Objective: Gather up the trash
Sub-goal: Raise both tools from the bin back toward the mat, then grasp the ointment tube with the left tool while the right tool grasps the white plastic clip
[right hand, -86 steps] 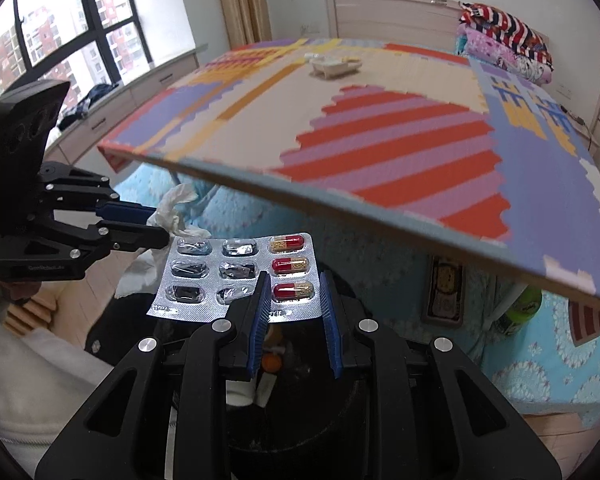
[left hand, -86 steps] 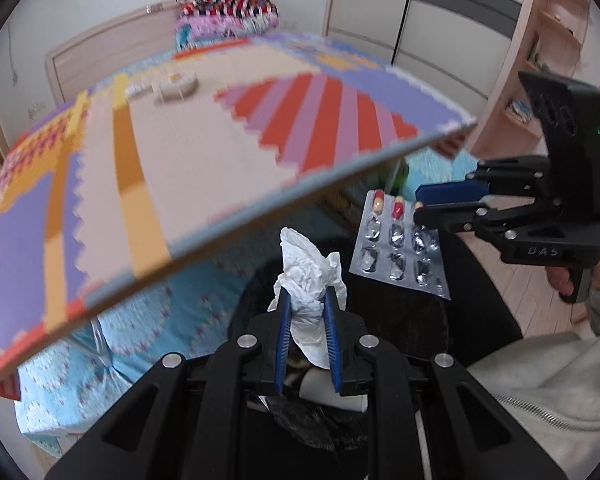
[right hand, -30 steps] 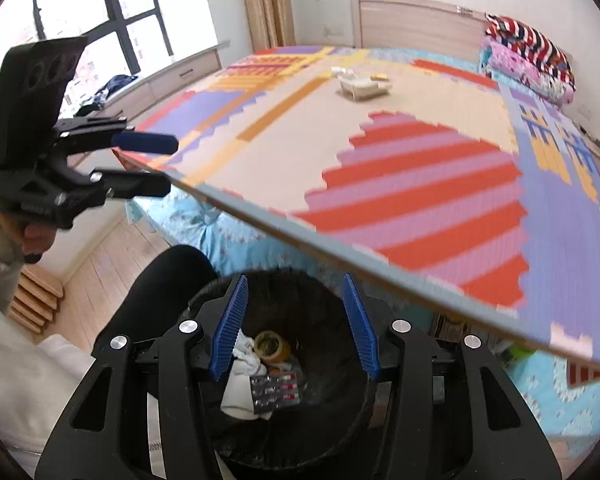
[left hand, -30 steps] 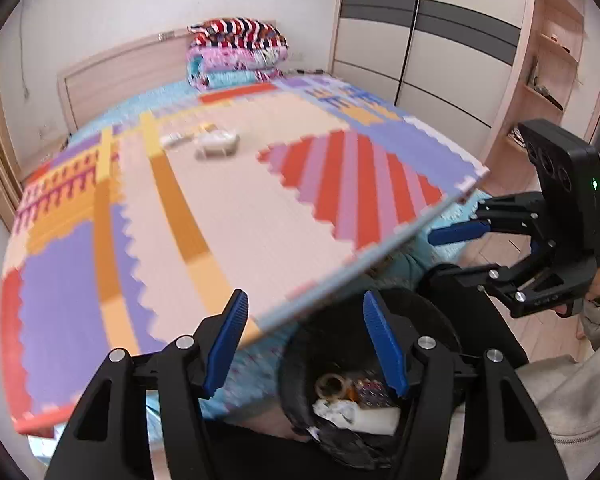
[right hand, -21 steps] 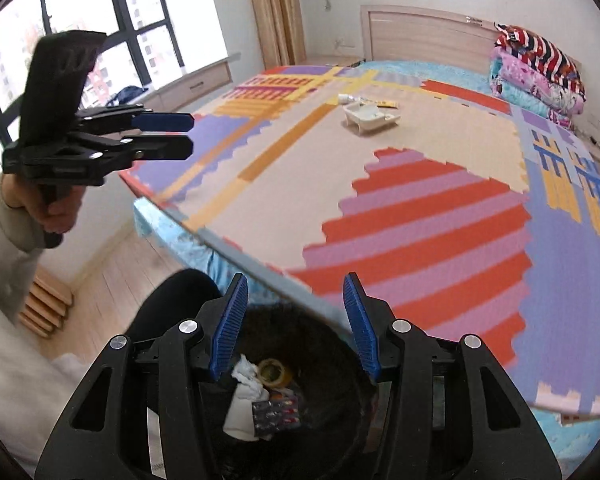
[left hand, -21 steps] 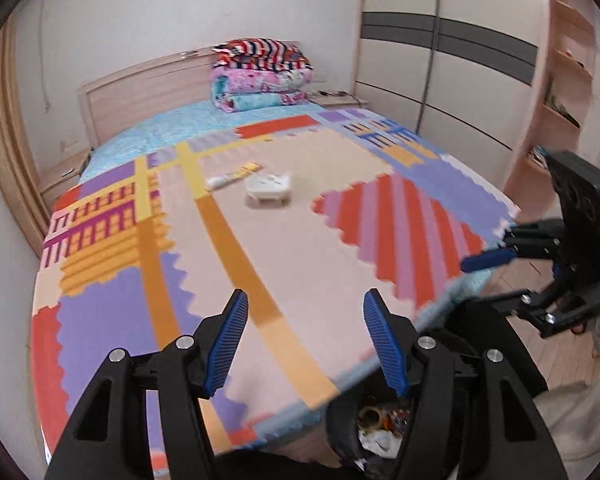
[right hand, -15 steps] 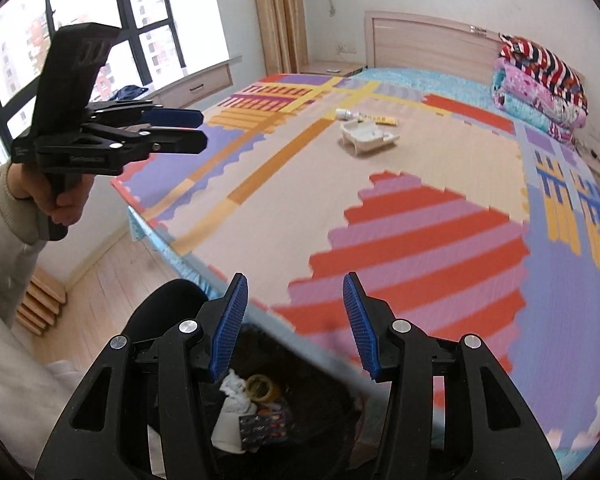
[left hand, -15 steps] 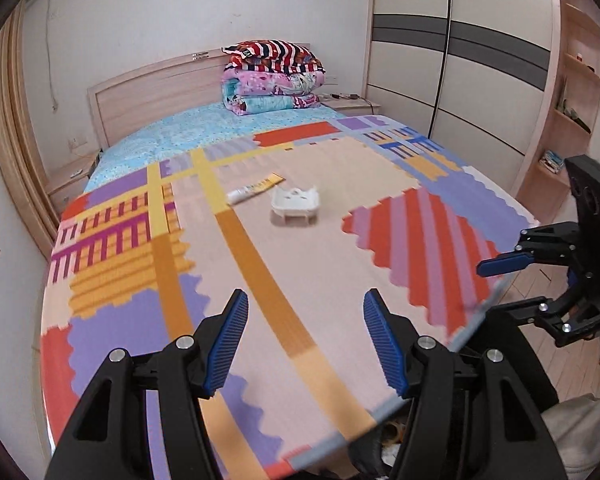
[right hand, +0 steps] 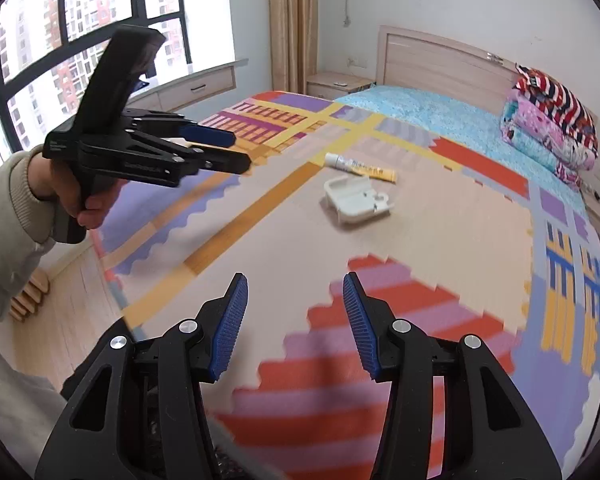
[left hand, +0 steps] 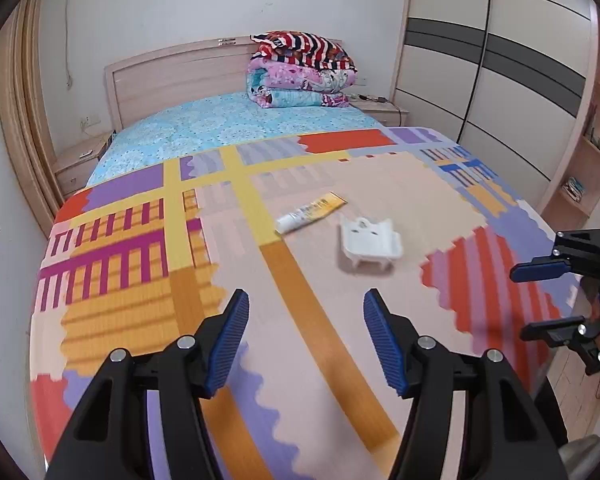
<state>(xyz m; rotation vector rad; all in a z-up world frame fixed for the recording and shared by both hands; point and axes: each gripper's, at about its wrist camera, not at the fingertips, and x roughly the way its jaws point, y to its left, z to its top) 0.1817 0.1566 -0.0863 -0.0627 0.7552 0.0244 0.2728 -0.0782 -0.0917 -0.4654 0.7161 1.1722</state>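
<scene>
**Two pieces left on the bed, both ahead of empty fingers**

I see the remaining trash lying on the patterned mat (left hand: 340, 360) that covers the bed: a white plastic tray (left hand: 370, 242) and, just beyond it and slightly left, a white-and-yellow tube (left hand: 311, 213). In the left wrist view both sit above the left gripper (left hand: 304, 338), the tray up and to the right of centre, the tube's long axis slanting from lower left to upper right. In the right wrist view the tray (right hand: 356, 200) lies straight up the frame from the right gripper (right hand: 296, 326), the tube (right hand: 360, 167) behind it. I judge neither hand clearly nearer. Both sets of fingers stand moderately wide, holding and touching nothing.
</scene>
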